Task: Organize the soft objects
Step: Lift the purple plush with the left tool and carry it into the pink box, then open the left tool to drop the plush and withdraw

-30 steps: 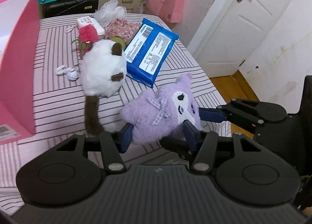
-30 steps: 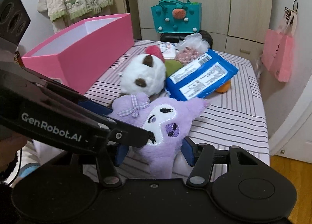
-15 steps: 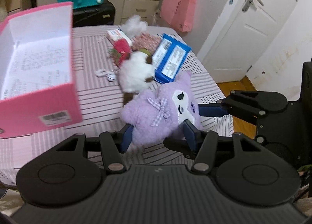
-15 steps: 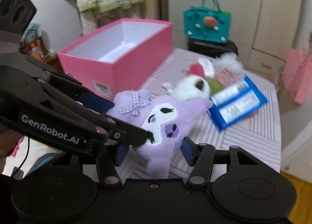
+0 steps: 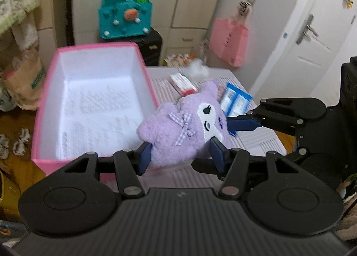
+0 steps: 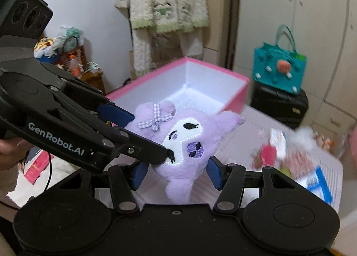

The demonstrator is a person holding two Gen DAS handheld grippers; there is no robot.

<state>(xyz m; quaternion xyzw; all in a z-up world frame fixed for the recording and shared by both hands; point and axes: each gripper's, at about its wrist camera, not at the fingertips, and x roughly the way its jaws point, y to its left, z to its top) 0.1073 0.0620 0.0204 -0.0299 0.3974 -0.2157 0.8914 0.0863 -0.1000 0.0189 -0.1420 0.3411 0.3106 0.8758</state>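
A purple plush toy [image 5: 178, 131] with a white face and a checked bow is held in the air by both grippers. My left gripper [image 5: 180, 155] is shut on its body. My right gripper [image 6: 176, 173] is shut on its lower part, and its blue fingers [image 5: 243, 123] show at the toy's right in the left wrist view. The toy [image 6: 178, 135] hangs beside the near right edge of an open pink box [image 5: 154, 90] with a white inside. The box [image 6: 243, 90] also shows behind the toy in the right wrist view.
On the striped table [image 5: 256, 142] lie a blue wipes pack [image 5: 236, 99], a small white and red carton [image 5: 183, 82] and a white plastic bag [image 5: 198, 70]. A teal bag [image 5: 126, 19] sits on a black case behind. A pink bag [image 5: 229, 39] hangs by the door.
Both grippers have carried the purple plush up and to the left, from over the table's middle to beside the pink box. The white plush has dropped out of view.
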